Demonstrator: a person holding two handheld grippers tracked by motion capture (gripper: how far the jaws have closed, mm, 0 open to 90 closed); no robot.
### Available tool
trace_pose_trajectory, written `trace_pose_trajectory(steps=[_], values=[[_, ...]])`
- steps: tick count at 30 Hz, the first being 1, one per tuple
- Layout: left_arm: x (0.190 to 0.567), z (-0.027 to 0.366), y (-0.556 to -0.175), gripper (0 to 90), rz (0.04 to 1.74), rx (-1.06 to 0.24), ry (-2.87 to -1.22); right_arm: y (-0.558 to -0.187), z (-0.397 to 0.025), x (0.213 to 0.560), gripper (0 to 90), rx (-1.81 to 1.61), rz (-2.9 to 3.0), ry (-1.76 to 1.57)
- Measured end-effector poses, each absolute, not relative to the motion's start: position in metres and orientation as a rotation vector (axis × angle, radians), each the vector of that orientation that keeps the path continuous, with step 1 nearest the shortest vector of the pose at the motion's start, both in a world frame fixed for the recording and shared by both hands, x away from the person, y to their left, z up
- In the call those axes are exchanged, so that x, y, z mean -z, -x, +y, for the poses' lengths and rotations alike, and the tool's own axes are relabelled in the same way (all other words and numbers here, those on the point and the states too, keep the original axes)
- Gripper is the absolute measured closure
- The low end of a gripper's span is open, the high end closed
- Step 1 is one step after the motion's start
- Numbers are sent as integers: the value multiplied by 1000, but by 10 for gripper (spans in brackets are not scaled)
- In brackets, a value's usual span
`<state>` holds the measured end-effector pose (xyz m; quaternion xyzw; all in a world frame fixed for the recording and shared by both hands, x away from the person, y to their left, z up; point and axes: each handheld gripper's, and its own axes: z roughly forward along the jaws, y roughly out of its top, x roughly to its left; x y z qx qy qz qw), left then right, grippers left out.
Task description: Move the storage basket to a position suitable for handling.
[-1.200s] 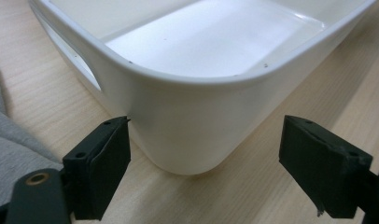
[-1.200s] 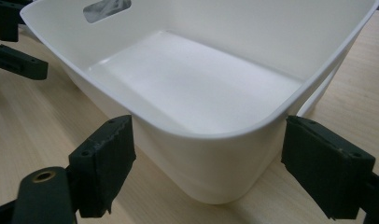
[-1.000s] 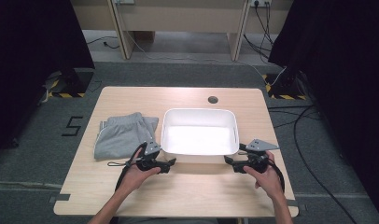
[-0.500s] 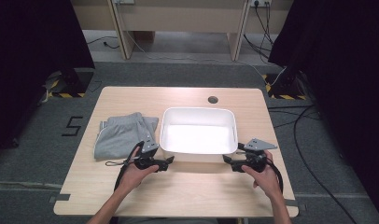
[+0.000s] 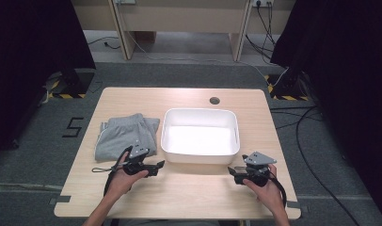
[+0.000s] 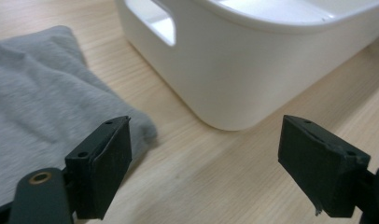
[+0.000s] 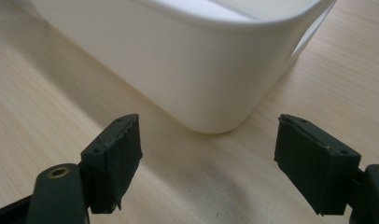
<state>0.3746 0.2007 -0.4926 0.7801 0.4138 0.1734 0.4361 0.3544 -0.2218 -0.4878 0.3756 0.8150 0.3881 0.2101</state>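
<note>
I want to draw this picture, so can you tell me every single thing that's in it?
bin: 1, white, middle of table, nothing inside
cloth: 1, grey, folded, left of bin
table: 1, light wood, round hole near far edge
cables: several, black, on floor at right
left gripper: 1, black, jaws open, near bin's front left corner
right gripper: 1, black, jaws open, near bin's front right corner
hands: 2, holding grippers

White bin point(image 6: 234, 70) cropped by top edge; grey garment point(image 6: 38, 116) cut off left.

White rectangular tub point(image 5: 200, 155) upright mid-table; folded grey garment point(image 5: 123, 135) just beside it.
</note>
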Motion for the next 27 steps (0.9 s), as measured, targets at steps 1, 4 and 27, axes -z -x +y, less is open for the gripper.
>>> trace_pose_trajectory(steps=[1,4,27], values=[[492,204,-375,171,1038,-436,-1934,-353,-221,489,236,-1081,2267,-1047],[490,216,-376,171,1064,-481,-1931,-350,-220,492,236,-1094,2274,-1056],[502,276,-414,254,1345,-653,-1876,-335,-204,496,235,-1113,2317,-1035]])
